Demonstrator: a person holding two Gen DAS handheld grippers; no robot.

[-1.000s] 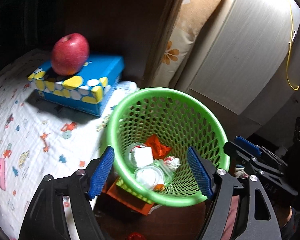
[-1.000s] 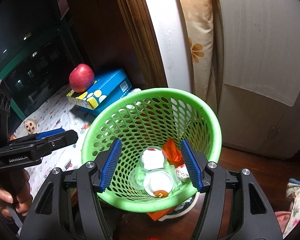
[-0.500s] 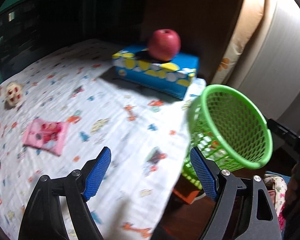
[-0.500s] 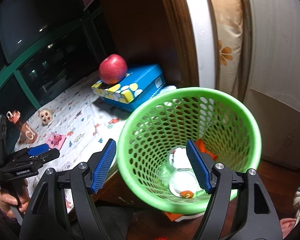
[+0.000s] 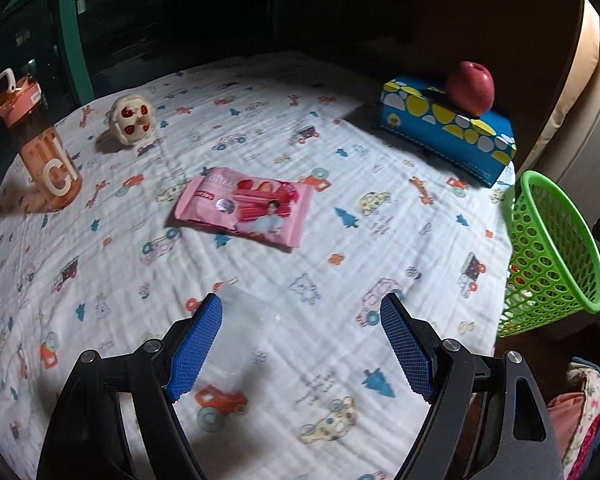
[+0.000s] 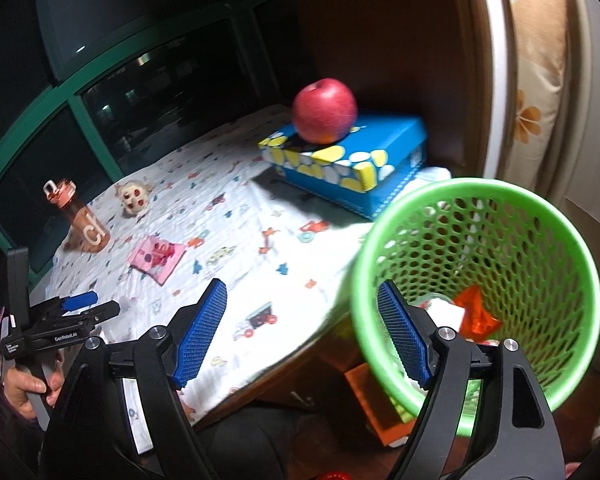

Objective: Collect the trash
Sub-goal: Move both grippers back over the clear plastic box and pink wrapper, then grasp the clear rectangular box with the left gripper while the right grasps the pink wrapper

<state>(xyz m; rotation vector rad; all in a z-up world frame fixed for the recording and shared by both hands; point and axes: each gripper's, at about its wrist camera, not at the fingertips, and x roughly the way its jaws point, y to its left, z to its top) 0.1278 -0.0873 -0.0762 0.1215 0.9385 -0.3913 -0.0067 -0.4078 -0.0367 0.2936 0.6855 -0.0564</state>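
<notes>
The left gripper [image 5: 300,344], last seen over the green basket [image 5: 548,256], had been swung out above the patterned tablecloth [image 5: 340,216], jaws spread and empty. A clear plastic wrapper [image 5: 244,332] lay just under its left pad, and a pink snack packet [image 5: 244,206] lay well ahead. The right gripper [image 6: 304,332] had been drawn away from the basket [image 6: 476,280], now to its right; its jaws were opening with nothing between them. Dropped trash [image 6: 476,316] was seen inside, so another pickup was judged next.
</notes>
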